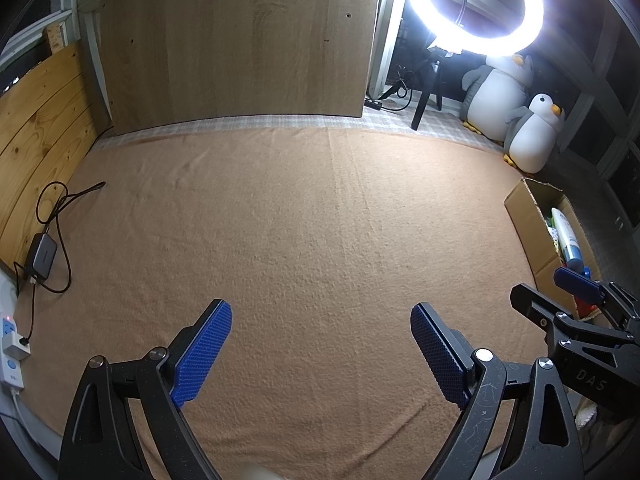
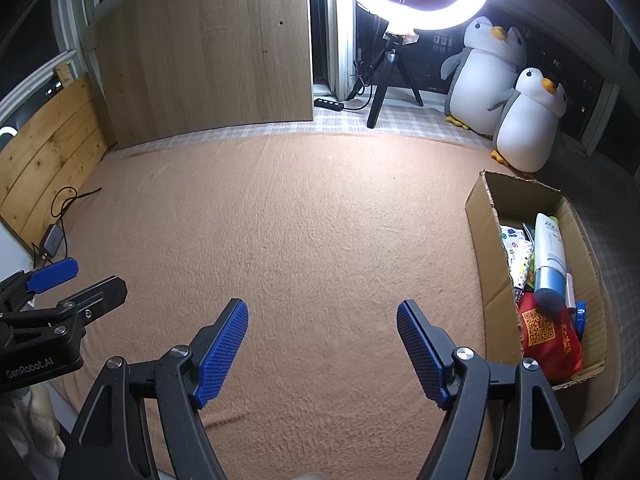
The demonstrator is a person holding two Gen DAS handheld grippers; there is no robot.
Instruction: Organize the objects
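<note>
Two claws over the orange blanket (image 2: 300,220), both tilted down. Left claw (image 1: 320,356) spread, nothing between its pads. Right claw (image 2: 322,354) spread too — nothing pinched. Far right, at the blanket's right edge: cardboard box (image 2: 486,256), long axis running away from the claws, holding a white tube (image 2: 550,248) and a red packet (image 2: 550,336) — likely nearer the right claw.

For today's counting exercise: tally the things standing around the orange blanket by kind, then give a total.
Plush penguins: 2, a big one and a small one
Cardboard boxes: 1
Ring lights: 1
Wooden boards: 2, a tall one and a low one
Total: 6
</note>
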